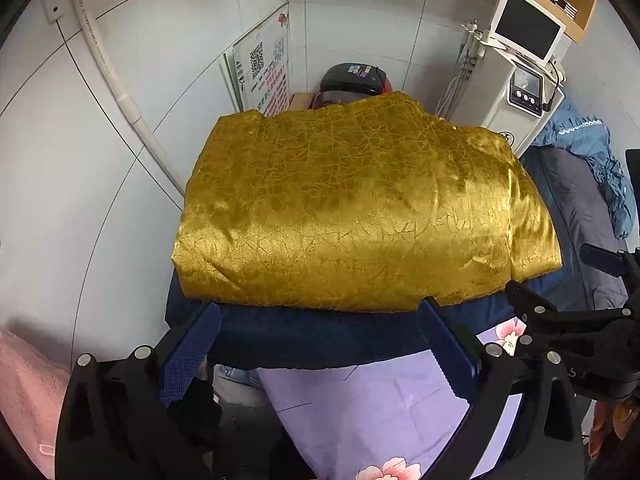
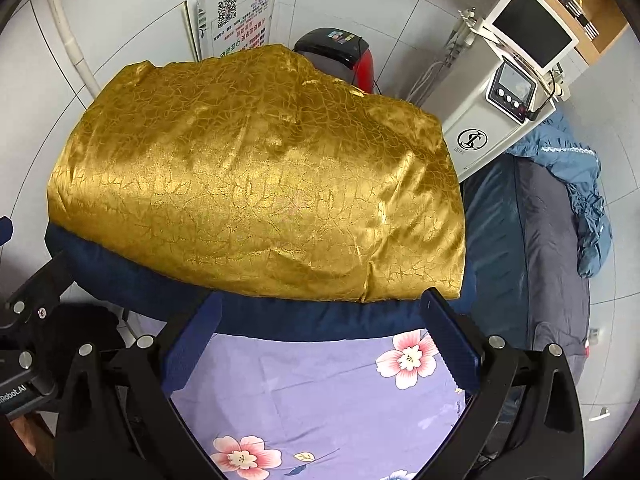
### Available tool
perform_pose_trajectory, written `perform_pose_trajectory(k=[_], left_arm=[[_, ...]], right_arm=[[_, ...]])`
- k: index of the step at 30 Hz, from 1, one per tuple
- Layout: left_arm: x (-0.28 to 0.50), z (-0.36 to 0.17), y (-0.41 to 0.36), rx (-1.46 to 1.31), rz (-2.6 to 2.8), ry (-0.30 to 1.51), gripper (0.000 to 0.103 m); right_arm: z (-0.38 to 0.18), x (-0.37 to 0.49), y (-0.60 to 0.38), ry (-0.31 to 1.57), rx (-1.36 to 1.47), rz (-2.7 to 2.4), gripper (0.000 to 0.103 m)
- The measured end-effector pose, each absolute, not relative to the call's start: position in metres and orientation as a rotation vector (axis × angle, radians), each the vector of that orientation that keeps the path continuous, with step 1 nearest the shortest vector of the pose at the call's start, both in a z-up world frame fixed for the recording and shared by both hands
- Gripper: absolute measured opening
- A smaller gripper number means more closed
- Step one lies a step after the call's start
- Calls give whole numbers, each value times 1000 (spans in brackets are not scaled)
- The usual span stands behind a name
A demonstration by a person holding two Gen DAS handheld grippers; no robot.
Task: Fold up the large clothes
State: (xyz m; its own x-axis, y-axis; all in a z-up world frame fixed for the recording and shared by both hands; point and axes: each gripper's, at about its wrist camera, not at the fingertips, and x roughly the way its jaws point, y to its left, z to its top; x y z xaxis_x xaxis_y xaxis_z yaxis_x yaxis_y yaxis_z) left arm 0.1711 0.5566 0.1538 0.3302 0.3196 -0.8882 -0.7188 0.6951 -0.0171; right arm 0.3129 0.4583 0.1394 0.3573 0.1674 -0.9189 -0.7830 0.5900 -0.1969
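Observation:
A large shiny gold garment [image 1: 360, 208] lies folded in a thick rectangle on a dark blue cushion [image 1: 320, 336], which rests on a purple floral sheet [image 1: 380, 408]. It also shows in the right wrist view [image 2: 256, 184], on the same blue cushion [image 2: 312, 320] and floral sheet [image 2: 320, 400]. My left gripper [image 1: 320, 340] is open and empty, just short of the garment's near edge. My right gripper [image 2: 320, 328] is open and empty too, near the garment's front right corner. The right gripper also shows at the right edge of the left wrist view [image 1: 580, 320].
A white machine with a screen [image 1: 516, 68] stands behind the garment on the right. A black and red appliance [image 1: 352, 80] and a poster [image 1: 268, 68] stand against the tiled wall. Blue clothing [image 2: 576, 184] lies on a grey bed at right. A pink towel [image 1: 28, 392] is at left.

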Motion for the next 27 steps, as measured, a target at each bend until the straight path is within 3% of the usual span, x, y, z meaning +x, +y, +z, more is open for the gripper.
perform_pose_trajectory(k=[27], left_arm=[[156,143,558,-458,750,1024,97]], right_arm=[[128,305,447,1023,-662,670,98]])
